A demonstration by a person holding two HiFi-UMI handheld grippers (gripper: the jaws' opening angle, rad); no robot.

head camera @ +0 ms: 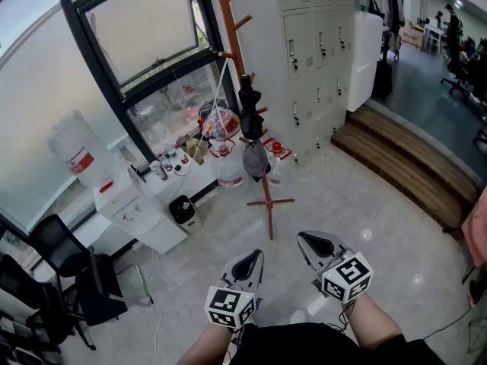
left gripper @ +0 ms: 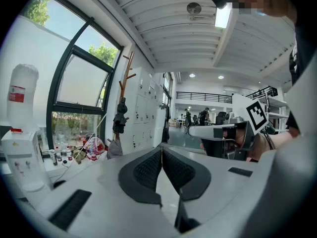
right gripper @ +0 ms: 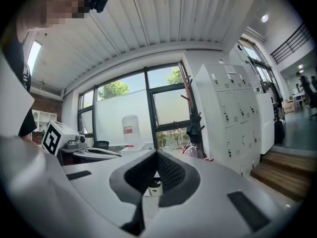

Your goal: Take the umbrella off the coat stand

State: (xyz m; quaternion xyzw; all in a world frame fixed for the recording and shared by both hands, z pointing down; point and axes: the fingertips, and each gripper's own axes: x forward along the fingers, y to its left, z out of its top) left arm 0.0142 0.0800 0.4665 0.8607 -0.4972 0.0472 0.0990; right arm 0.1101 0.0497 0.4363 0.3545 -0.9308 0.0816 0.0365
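Note:
A wooden coat stand (head camera: 232, 33) rises by the window, its cross foot (head camera: 269, 202) on the pale floor. A folded black umbrella (head camera: 249, 111) hangs from a peg, with a grey bundle (head camera: 256, 160) at its lower end. Both grippers are low in the head view, well short of the stand. My left gripper (head camera: 253, 258) is shut and holds nothing, and so is my right gripper (head camera: 310, 243). The left gripper view has the umbrella (left gripper: 119, 119) far off to the left of its shut jaws (left gripper: 161, 151). In the right gripper view the umbrella (right gripper: 194, 128) hangs to the right beyond the shut jaws (right gripper: 157, 154).
A water dispenser (head camera: 125, 207) with its bottle (head camera: 73, 155) and a small black bin (head camera: 183, 210) stand left of the stand. Clutter lines the window ledge (head camera: 190, 147). Grey lockers (head camera: 319, 52) and a wooden step (head camera: 403, 162) are to the right, black chairs (head camera: 53, 257) at the left.

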